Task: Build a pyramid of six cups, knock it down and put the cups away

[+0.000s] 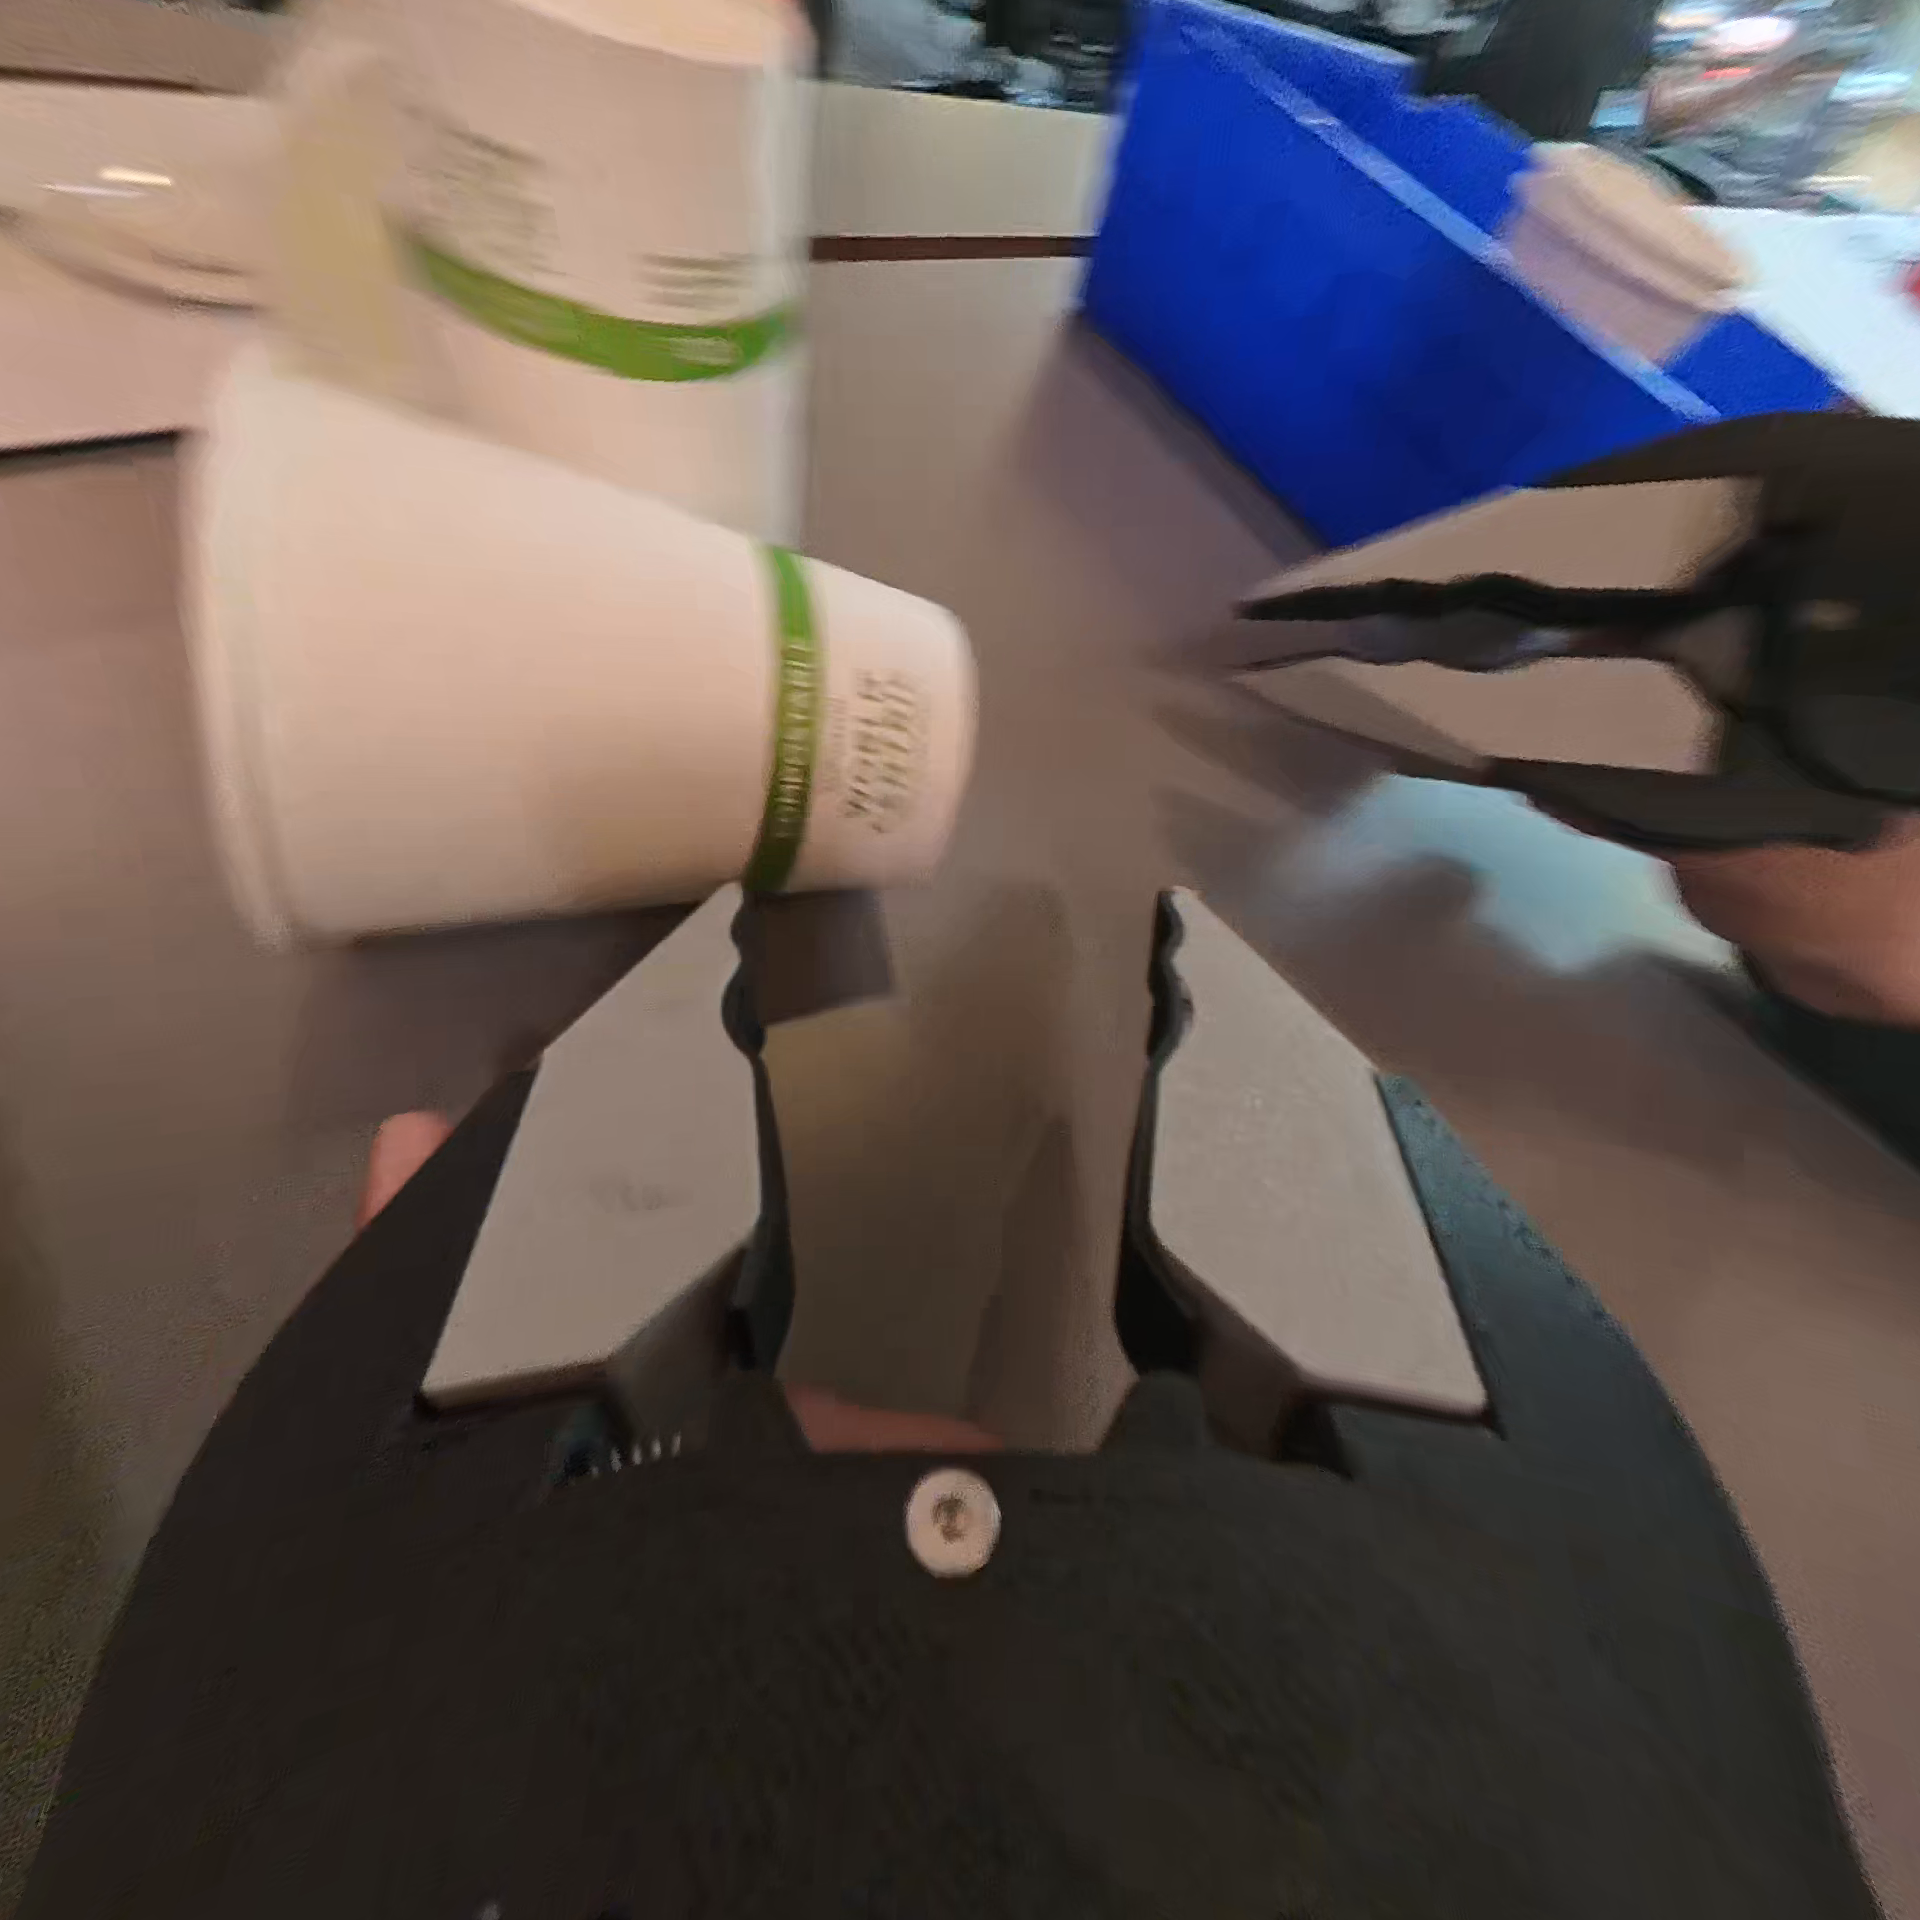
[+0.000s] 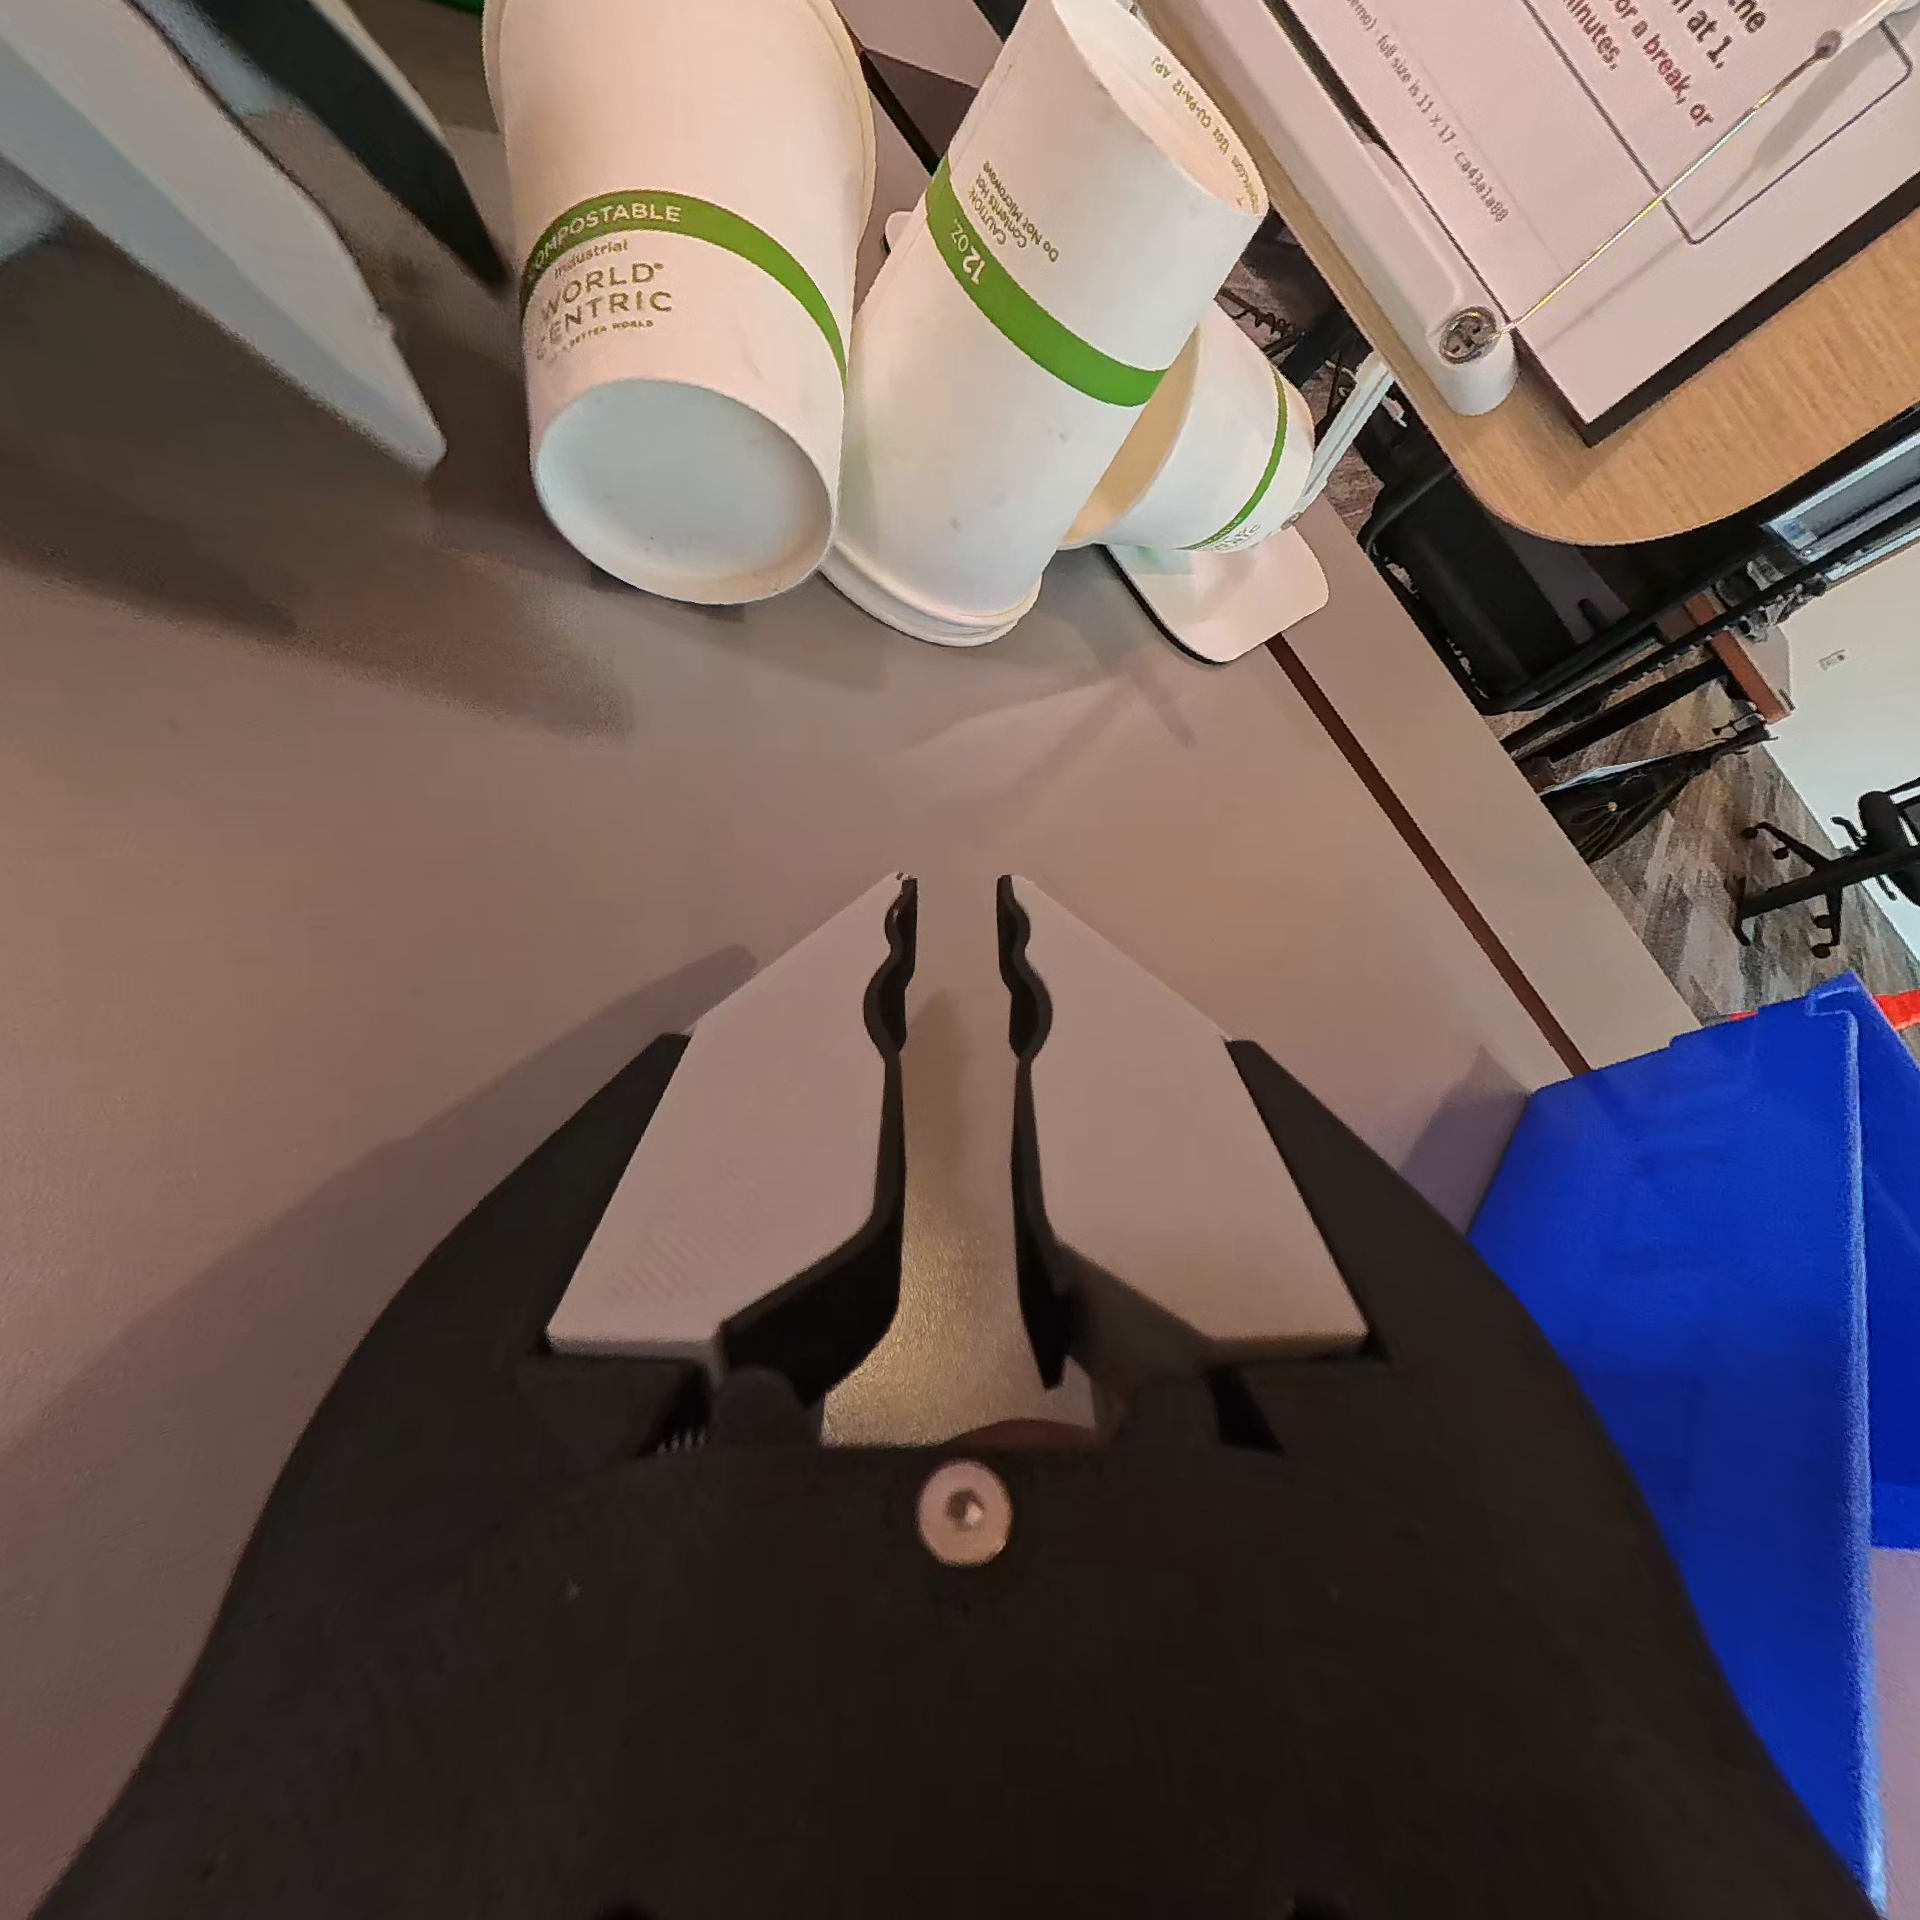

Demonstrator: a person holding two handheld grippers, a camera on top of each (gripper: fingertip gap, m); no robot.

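The left hand-held gripper [image 1: 956, 925] is spread wide with nothing between its fingers. A white cup [image 1: 582, 717] with a green band lies on its side just beyond the left finger, and a blurred second cup [image 1: 582, 208] shows behind it. The right hand-held gripper [image 2: 956, 914] is released, its fingers a narrow gap apart over the grey table [image 2: 416, 831], holding nothing. Ahead of it three toppled cups [image 2: 997, 364] lie touching one another near the table edge. A blue bin [image 2: 1683, 1403] stands on the table to this gripper's right.
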